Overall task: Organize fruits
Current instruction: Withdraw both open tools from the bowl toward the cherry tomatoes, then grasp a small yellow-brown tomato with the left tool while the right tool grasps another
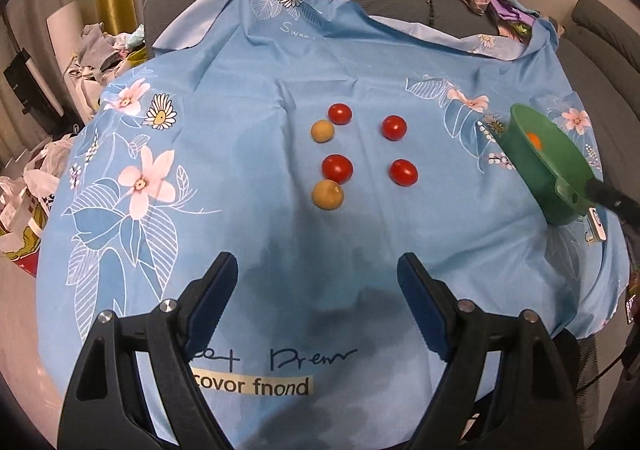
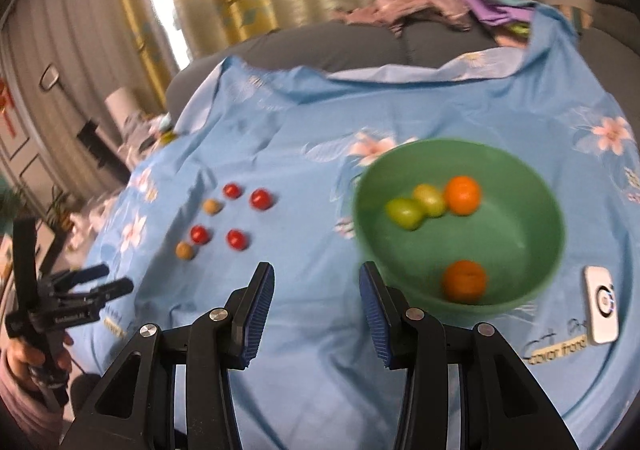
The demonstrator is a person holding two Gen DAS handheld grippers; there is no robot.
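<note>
Fingers of left gripper [image 1: 316,290] apart, empty; right gripper [image 2: 316,298] narrower, also empty. Tomatoes [image 1: 337,168] lay mid-cloth [image 1: 240,61], bowl [image 2: 536,250] beside. Judged light, smooth, bruisable, prone to rolling: pinch gently across middle.

- The right gripper [image 2: 316,314] hangs over a blue floral cloth [image 2: 304,153], its blue-padded jaws apart with nothing between them.
- A green bowl [image 2: 536,234] sits just right of the jaws, blurred, holding 2 oranges [image 2: 463,194] and 2 yellow-green fruits [image 2: 404,213].
- On the cloth to the left lie 4 red tomatoes [image 2: 261,199] and 2 tan round fruits [image 2: 211,206].
- A white device [image 2: 602,304] lies right of the bowl.
- At far left, a hand [image 2: 24,358] holds the left gripper [image 2: 106,280], jaws apart.
</note>
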